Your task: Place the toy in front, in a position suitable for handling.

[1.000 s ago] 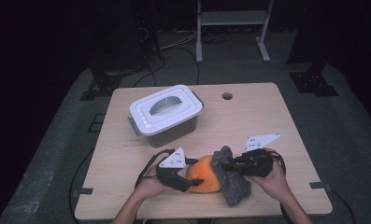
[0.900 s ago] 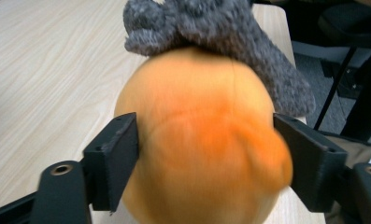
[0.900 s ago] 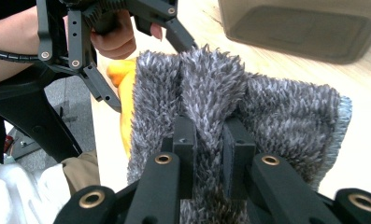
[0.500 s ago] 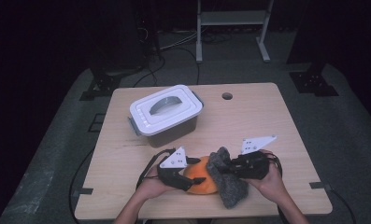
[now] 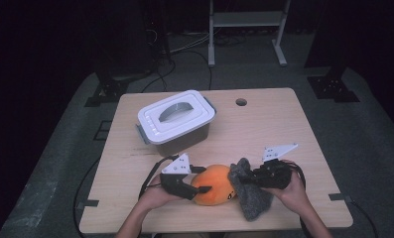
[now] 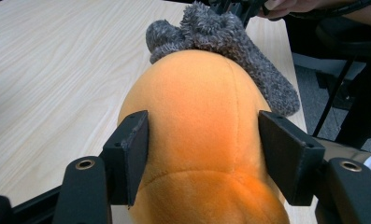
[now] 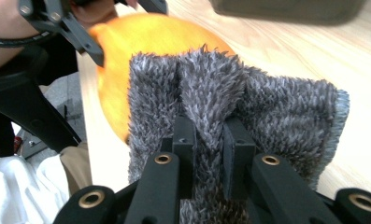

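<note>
The left hand-held gripper (image 6: 202,154) has just been closing and now stands half open, its pads pressed to the flanks of the orange plush toy (image 6: 206,140) lying on the tabletop (image 5: 284,129). Just beyond the toy, the right hand-held gripper (image 7: 204,140) is pinched nearly shut on a fold of the grey fuzzy sock (image 7: 230,93), which touches the toy's far end. The step in hand looks like dressing the toy (sock mouth not yet opened); next, spread the cuff over it. Farther off sits a lidded white box (image 5: 177,119). No writing is readable.
</note>
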A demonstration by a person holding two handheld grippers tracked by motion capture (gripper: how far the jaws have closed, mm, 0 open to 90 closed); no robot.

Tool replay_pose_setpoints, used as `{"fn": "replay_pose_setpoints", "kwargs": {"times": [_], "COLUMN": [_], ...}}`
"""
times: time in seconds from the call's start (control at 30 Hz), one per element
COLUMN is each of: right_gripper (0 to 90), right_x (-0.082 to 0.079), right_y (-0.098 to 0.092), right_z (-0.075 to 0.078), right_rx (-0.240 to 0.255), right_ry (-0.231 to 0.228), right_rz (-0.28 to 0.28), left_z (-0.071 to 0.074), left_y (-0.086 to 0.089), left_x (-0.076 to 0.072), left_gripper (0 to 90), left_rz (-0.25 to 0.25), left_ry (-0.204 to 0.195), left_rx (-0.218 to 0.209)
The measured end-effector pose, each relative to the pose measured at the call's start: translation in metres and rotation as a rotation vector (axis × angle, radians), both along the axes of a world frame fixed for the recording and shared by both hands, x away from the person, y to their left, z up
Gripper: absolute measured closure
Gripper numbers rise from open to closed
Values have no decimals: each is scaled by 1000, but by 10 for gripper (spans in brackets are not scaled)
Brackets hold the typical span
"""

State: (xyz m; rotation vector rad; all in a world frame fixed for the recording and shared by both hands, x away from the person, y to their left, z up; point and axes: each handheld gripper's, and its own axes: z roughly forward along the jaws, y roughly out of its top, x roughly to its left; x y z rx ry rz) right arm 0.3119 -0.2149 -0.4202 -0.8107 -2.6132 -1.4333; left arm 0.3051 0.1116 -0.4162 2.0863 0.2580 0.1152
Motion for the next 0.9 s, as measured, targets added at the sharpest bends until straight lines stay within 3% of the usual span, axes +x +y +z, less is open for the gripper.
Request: {"fn": "replay_pose_setpoints", "kwargs": {"times": [0.23, 0.57, 0.73, 0.9], "right_gripper": [776, 775, 775, 771], "right_x": [-2, 3, -1, -2], "right_y": [3, -1, 2, 9], "right_z": [6, -6, 9, 11], "right_rx": [36, -1, 73, 66], "right_ry": [-17, 34, -2, -19], "right_rz": [5, -3, 7, 17], "left_z": [-2, -3, -3, -1], "left_y": [5, 9, 2, -6], "left_x": [3, 6, 3, -3], "left_gripper": [358, 358, 362, 358], "left_rz": [7, 16, -14, -44], "left_ry": [17, 36, 25, 4], "left_rx": [-8, -15, -15, 1]}}
